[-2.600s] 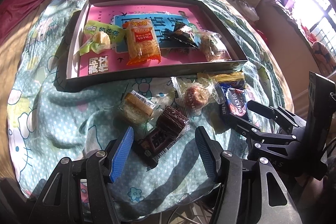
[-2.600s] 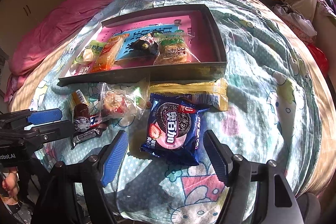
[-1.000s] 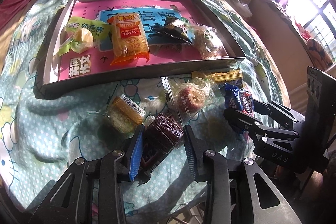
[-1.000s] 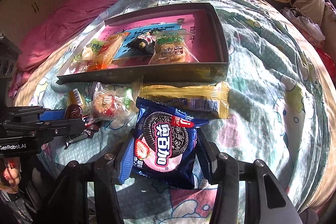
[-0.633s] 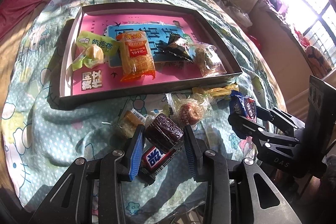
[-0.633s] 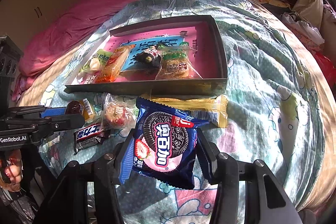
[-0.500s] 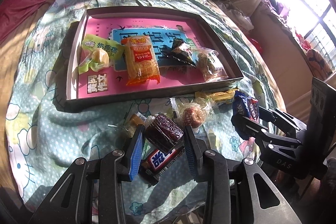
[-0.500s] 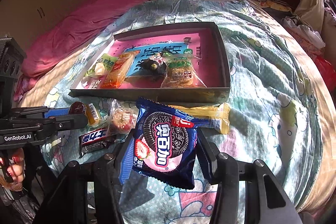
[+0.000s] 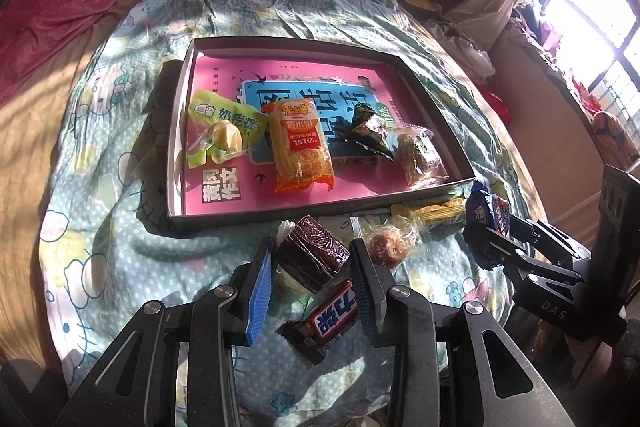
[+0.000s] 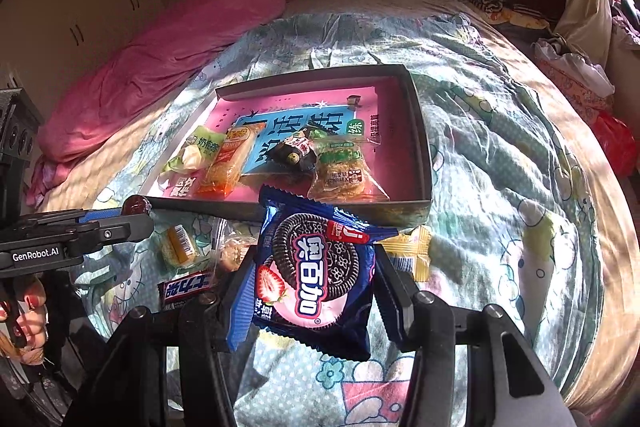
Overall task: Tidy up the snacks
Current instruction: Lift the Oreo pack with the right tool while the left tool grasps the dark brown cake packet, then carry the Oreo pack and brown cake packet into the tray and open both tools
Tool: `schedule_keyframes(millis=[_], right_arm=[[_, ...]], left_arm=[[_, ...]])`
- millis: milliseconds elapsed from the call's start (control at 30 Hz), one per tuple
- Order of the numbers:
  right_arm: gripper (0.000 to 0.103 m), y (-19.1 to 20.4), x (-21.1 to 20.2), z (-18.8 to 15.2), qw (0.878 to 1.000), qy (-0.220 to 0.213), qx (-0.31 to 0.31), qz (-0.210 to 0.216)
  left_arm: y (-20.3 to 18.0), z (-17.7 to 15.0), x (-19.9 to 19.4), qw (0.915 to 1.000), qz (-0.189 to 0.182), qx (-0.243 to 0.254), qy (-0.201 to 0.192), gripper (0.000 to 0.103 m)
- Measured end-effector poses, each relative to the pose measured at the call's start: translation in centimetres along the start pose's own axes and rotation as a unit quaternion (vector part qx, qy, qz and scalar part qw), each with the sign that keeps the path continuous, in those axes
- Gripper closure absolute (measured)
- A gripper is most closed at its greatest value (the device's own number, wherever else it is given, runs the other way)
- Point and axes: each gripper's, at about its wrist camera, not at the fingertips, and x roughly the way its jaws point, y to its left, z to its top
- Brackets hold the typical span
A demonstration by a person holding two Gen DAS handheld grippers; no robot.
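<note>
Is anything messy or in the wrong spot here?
Yes. Four snacks sit in the box, but a chocolate bar, a yellow packet and a red sweet lie loose on the bedspread in front of it.

**Two wrist views, both tilted down over the bed**

The left wrist camera looks steeply down past its black fingers [image 9: 362, 279] at the shallow grey tray with a pink floor [image 9: 178, 131], close below. The right wrist camera faces the same tray [image 10: 424, 147] from its right side. Both share the cartoon-print bedspread [image 9: 104, 227] [image 10: 500, 187], and each sees the other gripper at its edge
</note>
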Motion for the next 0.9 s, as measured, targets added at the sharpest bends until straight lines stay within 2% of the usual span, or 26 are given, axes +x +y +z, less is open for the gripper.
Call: schedule_keyframes(millis=[400,900], right_arm=[[0.050,-0.3,-0.3,1.8,1.000,-0.016,0.002,-0.007],[0.050,-0.8,-0.1,3.4,1.000,-0.027,0.008,-0.010]], left_arm=[[1.3,1.2,-0.9,0.9996,0.010,-0.020,-0.018,0.065],[2.0,2.1,-0.6,0.9992,0.014,-0.032,-0.022,0.065]])
